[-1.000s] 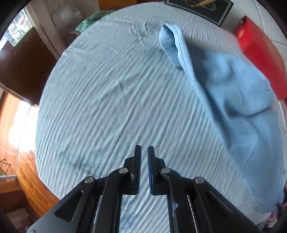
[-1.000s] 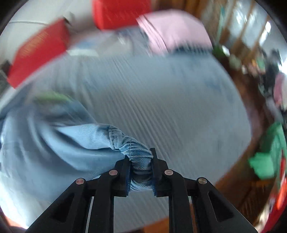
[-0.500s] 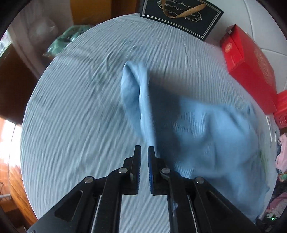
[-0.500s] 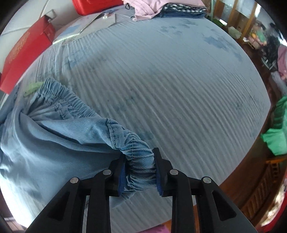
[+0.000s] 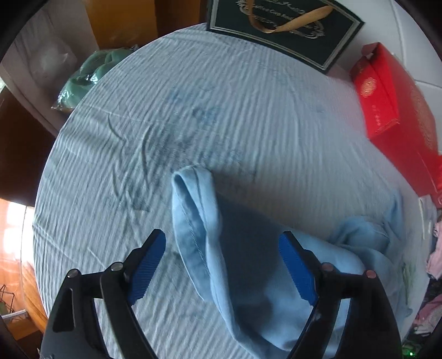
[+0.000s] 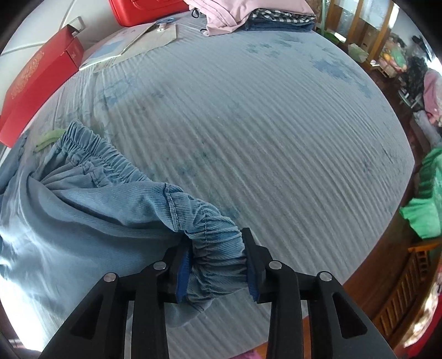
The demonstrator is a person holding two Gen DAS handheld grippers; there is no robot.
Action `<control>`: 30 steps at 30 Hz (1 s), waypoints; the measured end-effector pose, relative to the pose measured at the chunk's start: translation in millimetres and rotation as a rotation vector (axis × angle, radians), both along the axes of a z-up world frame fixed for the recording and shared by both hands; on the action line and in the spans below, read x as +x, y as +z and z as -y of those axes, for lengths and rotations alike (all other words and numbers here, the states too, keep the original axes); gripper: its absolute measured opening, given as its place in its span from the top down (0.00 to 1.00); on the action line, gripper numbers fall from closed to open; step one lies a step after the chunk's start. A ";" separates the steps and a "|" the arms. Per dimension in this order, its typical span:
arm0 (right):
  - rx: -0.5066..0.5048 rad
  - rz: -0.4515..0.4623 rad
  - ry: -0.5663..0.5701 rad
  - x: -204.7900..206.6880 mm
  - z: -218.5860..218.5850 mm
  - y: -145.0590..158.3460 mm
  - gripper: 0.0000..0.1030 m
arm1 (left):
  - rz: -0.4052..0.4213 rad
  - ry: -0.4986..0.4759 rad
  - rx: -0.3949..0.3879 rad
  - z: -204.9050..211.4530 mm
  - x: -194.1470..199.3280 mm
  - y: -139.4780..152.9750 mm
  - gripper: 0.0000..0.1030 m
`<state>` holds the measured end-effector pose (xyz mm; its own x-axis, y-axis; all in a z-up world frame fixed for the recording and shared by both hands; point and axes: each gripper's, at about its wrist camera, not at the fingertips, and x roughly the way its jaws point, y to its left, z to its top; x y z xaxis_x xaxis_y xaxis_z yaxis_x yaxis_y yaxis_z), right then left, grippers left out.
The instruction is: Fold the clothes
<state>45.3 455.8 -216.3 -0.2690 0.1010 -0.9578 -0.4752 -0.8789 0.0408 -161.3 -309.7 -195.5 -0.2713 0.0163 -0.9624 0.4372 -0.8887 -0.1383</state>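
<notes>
Light blue trousers lie on the striped blue bedsheet. In the left wrist view one leg end points away from me. My left gripper is wide open, with the leg lying between and below its blue pads. In the right wrist view the elastic waistband is bunched at the left. My right gripper is closed on a gathered part of the waistband, its jaws a little apart around the thick fabric.
A red box and a black gift box lie at the far edge of the bed. Folded pink and checked clothes and a paper envelope sit at the far side. Green fabric lies beyond the right edge.
My left gripper has opened wide and come over the trouser leg. My right gripper has kept its hold on the waistband, with jaws slightly wider, and the trousers have settled onto the bed.
</notes>
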 end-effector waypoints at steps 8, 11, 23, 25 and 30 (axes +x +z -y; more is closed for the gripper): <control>-0.008 0.020 -0.010 -5.1 0.6 -0.1 0.67 | 0.125 0.041 -0.051 1.9 -16.7 -31.2 0.92; 0.003 0.032 -0.007 -11.8 2.3 4.1 0.74 | 0.077 0.059 -0.166 5.1 -7.7 -1.3 0.96; 0.143 -0.286 0.165 -18.4 1.4 167.6 0.78 | -0.058 0.106 -0.179 24.7 151.6 81.7 0.96; 0.086 -0.193 0.142 -4.9 -8.1 135.4 0.77 | 0.007 0.106 -0.157 22.4 176.9 55.2 0.96; -0.049 0.025 0.060 19.1 -27.6 56.4 0.62 | 0.181 0.075 -0.128 5.2 211.2 9.7 0.95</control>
